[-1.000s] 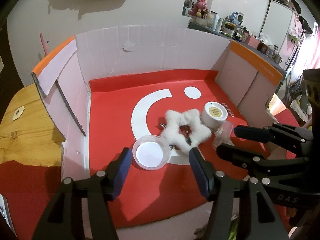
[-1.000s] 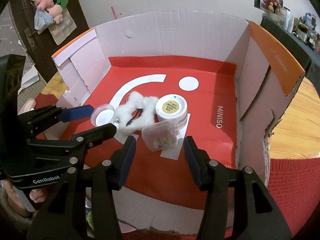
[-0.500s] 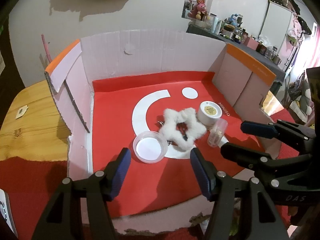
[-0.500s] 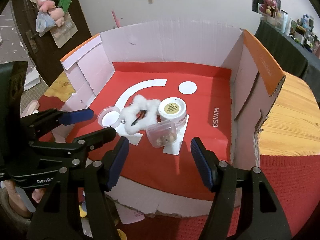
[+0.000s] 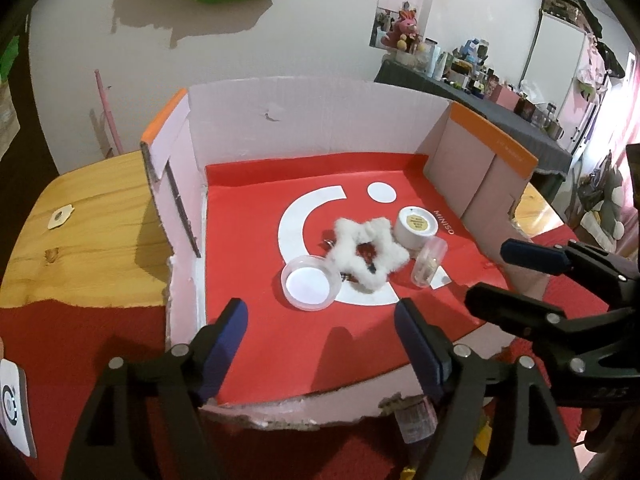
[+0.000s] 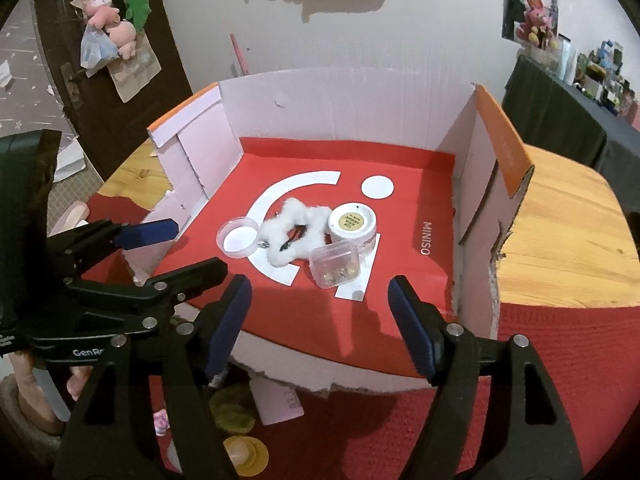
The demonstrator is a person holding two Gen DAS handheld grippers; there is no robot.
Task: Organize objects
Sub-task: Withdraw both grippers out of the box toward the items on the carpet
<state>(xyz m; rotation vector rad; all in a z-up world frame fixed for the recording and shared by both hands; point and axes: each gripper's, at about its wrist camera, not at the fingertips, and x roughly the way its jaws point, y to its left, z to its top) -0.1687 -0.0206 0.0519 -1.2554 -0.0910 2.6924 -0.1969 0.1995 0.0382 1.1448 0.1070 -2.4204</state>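
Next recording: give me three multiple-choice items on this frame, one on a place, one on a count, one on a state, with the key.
1. The fluffy white star-shaped scrunchie lies
A. on the wooden table
B. inside the open cardboard box
C. in a gripper

2. Round white containers beside it:
A. two
B. four
C. none

3. The left gripper and right gripper are
A. both shut
B. both open, empty
C. holding the small clear plastic box

Key: B, it rests on the box's red floor; A, shallow clear dish and white jar; B, jaws spread, nothing between.

fluffy scrunchie (image 5: 370,252), clear plastic box (image 6: 335,263), cardboard tray (image 6: 344,108)
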